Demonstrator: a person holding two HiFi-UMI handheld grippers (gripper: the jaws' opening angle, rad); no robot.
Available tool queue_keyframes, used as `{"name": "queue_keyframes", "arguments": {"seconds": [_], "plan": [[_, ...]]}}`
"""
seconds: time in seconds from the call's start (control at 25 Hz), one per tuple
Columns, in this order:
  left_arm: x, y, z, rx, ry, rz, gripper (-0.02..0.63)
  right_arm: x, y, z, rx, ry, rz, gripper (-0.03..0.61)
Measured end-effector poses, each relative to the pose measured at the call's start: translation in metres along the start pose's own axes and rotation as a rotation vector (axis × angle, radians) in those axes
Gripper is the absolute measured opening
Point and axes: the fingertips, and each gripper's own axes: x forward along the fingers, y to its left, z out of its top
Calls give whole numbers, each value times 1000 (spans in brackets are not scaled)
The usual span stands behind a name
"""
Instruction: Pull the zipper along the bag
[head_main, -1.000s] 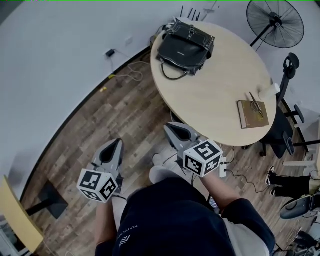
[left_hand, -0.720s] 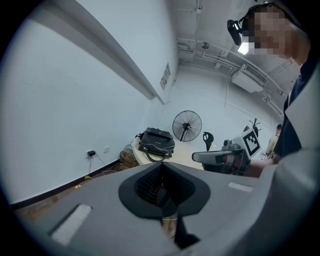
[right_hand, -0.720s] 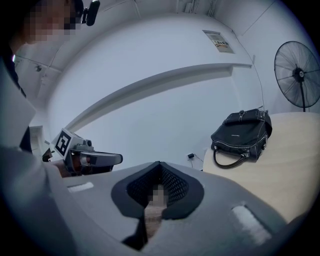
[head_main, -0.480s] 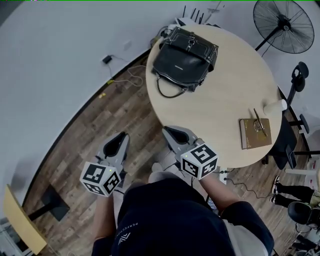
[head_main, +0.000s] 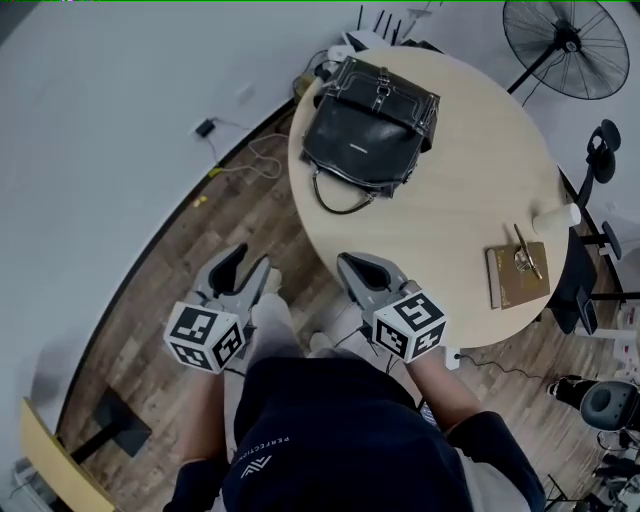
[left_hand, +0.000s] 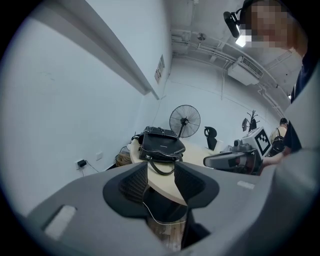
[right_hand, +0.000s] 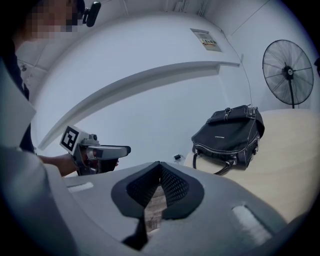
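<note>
A black leather handbag (head_main: 370, 120) with a loop handle lies on the far left part of a round light-wood table (head_main: 440, 190). Both grippers hang over the wooden floor, short of the table's near edge and well apart from the bag. My left gripper (head_main: 247, 262) is opening its jaws, with nothing between them; in the left gripper view the bag (left_hand: 161, 145) shows far beyond the gap (left_hand: 161, 167). My right gripper (head_main: 350, 262) is shut and empty, pointing at the table edge; its own view shows the bag (right_hand: 230, 132) to the right and the left gripper (right_hand: 107, 150) beside it.
On the table's right side lie a brown notebook (head_main: 520, 275) with a metal tool on it and a white cup (head_main: 555, 215). A standing fan (head_main: 570, 45) is behind the table, and black chairs (head_main: 590, 170) to its right. Cables (head_main: 255, 155) run along the wall's foot.
The left gripper's jaws have spread from shut to wide apart. Both grippers and the camera have come closer to the table; the bag now sits more central in the head view.
</note>
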Motion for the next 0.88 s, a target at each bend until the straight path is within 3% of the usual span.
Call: {"name": "queue_keyframes", "arguments": {"seconds": [0.16, 0.36, 0.48, 0.88], "plan": [[46, 25, 7, 65, 68, -92, 172, 21, -18, 15, 5, -25, -54, 5], [98, 54, 17, 185, 176, -220, 176, 44, -45, 28, 56, -40, -182, 5], [125, 68, 20, 252, 224, -283, 176, 58, -62, 31, 92, -31, -245, 32], [202, 105, 27, 440, 305, -412, 175, 74, -114, 45, 183, -41, -455, 34]]}}
